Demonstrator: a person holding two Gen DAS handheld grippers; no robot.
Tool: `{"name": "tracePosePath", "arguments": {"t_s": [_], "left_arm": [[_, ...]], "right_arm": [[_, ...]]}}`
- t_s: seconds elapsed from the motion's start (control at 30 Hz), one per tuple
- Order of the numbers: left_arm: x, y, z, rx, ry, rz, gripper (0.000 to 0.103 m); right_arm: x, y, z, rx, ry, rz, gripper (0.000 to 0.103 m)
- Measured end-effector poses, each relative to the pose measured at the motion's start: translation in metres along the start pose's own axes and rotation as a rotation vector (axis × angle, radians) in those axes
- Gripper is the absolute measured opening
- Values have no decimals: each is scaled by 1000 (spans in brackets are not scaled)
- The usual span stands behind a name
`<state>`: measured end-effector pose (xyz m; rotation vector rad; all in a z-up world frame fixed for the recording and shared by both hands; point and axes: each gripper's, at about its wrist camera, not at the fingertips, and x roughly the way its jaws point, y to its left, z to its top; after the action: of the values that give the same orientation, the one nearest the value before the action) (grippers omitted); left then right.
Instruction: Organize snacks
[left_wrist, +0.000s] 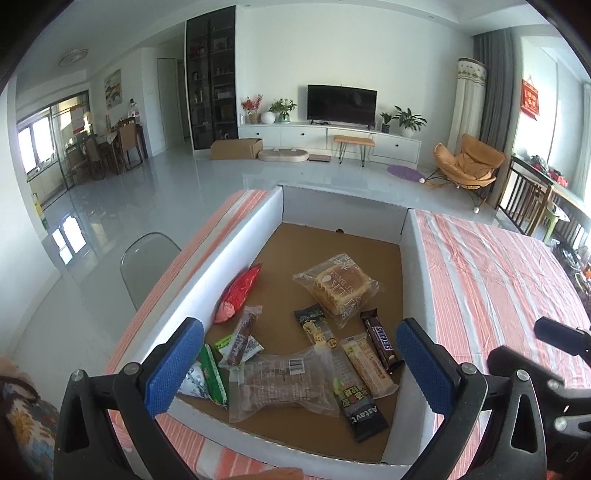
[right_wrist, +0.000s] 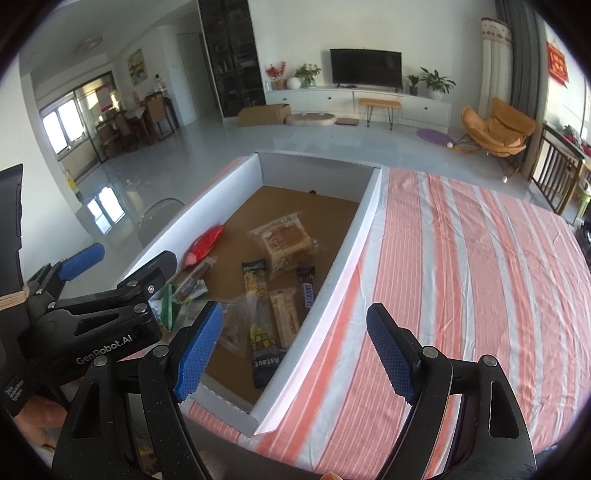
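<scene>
A white-walled cardboard box (left_wrist: 236, 236) with a brown floor sits on the striped table. Several snacks lie inside: a clear bag of sliced bread (left_wrist: 338, 288), a red packet (left_wrist: 240, 291), a Snickers bar (left_wrist: 382, 341), a black "Astavt" bar (left_wrist: 360, 413), a clear pack of brown biscuits (left_wrist: 280, 380) and a green-white packet (left_wrist: 207, 376). My left gripper (left_wrist: 299, 369) is open and empty above the box's near end. My right gripper (right_wrist: 295, 354) is open and empty, over the box's right wall (right_wrist: 351, 266). The bread (right_wrist: 284, 240) and Snickers (right_wrist: 306, 288) also show there.
The red-and-white striped tablecloth (right_wrist: 461, 277) spreads to the right of the box. A transparent chair (left_wrist: 147, 258) stands at the table's left side. The left gripper's body (right_wrist: 99, 317) shows at the left of the right wrist view. A living room lies beyond.
</scene>
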<state>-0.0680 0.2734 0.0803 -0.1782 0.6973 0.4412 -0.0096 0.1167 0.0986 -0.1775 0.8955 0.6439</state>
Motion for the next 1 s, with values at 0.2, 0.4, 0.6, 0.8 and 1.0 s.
{"name": "tracePosePath", "arguments": {"t_s": [0.2, 0.4, 0.6, 0.8, 1.0], "left_arm": [[-1, 1, -8, 36, -9, 66, 103], [-1, 14, -4, 36, 16, 39, 103], [1, 20, -3, -4, 24, 48, 103], [0, 18, -2, 23, 13, 72, 103], [-4, 18, 1, 31, 5, 69, 103]], "right_arm": [[5, -1, 7, -2, -18, -55, 83], [9, 15, 7, -37, -37, -68, 83], [10, 18, 6, -53, -35, -75, 83], [8, 15, 4, -43, -26, -81, 83], [7, 15, 4, -44, -26, -81, 83]]}}
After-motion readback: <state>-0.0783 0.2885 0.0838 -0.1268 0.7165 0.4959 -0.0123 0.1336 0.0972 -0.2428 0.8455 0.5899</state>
